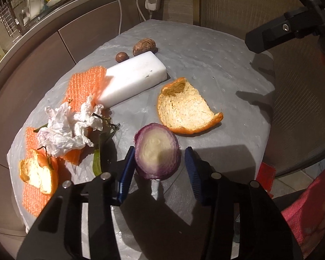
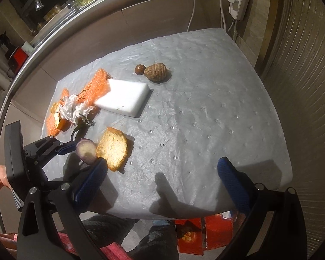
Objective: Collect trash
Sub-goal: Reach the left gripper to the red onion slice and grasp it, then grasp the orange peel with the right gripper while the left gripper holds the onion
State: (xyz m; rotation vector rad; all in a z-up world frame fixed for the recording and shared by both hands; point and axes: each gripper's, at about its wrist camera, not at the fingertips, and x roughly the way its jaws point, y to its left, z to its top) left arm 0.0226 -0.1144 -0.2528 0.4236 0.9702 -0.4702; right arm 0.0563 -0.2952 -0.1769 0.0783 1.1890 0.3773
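onion end (image 1: 157, 151) cut-face up | orange peel (image 1: 185, 108) pith up, just beside

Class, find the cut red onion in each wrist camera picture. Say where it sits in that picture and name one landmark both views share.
Left wrist view: the red onion sits low in the centre, between the left gripper's blue fingers.
Right wrist view: the onion is left of centre, touching the big orange peel; the right gripper is open over bare cloth.
Shared landmark: the white block, beyond the onion in both.
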